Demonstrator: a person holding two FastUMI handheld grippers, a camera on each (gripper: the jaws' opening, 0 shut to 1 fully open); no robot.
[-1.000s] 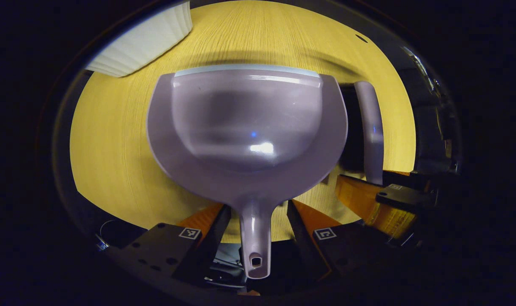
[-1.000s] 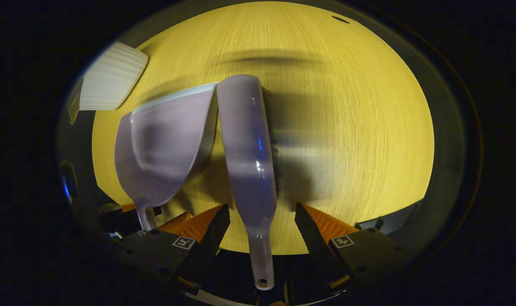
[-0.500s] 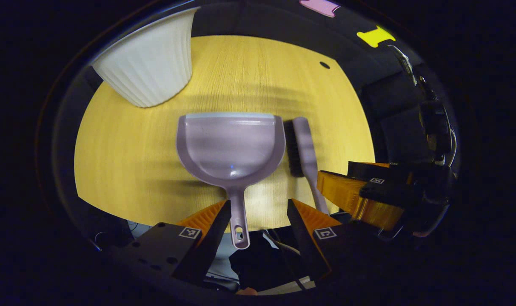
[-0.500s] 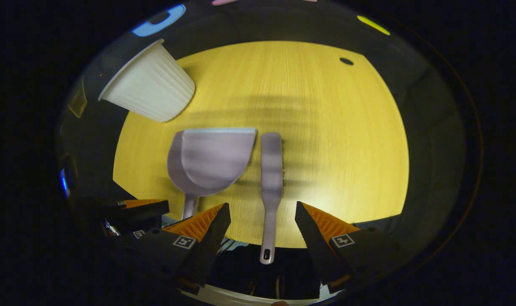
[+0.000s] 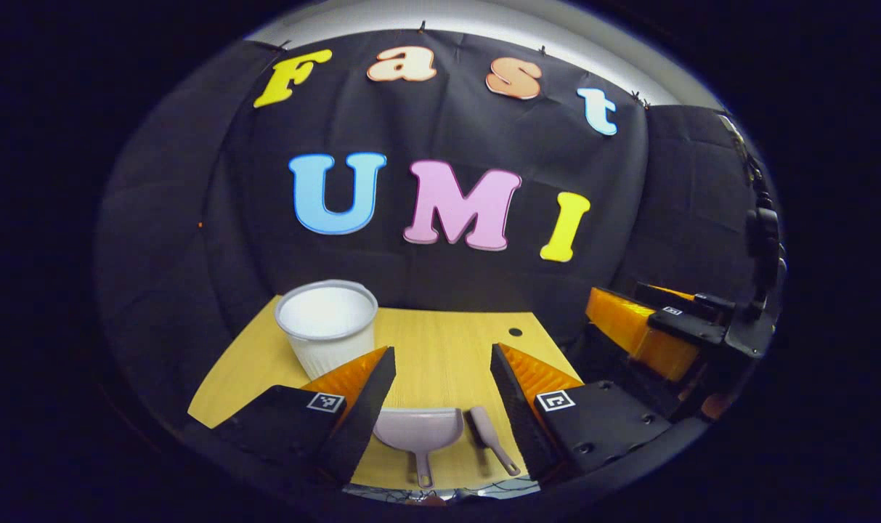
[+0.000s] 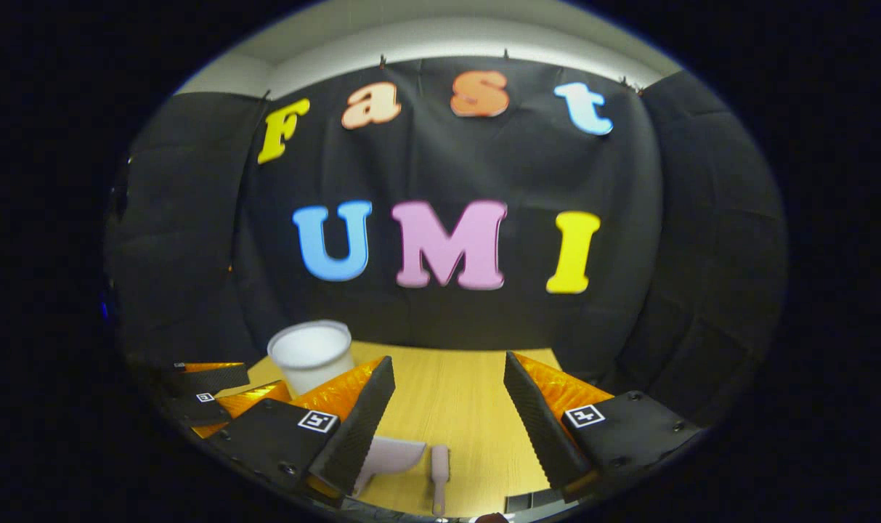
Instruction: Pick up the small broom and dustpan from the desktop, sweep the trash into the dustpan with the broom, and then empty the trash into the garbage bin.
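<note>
Two smooth plastic pieces — dustpan [image 5: 418, 430], broom [image 5: 486, 428]

Open, empty right tongs [image 6: 447, 399] hover above broom [image 6: 439, 465] beside dustpan [image 6: 391, 457] on desktop [image 6: 455, 378].

The bench [image 5: 440, 349] has a pale yellow wood-grain top with a small dark round hole [image 5: 515, 332] near its far right corner. A white ribbed bin [image 5: 327, 325] stands upright toward the far left. At the near edge a lilac dustpan [image 5: 418, 430] lies flat, handle pointing to the near edge. Just beside it on its right lies the small lilac broom [image 5: 487, 432], apart from the pan.
</note>
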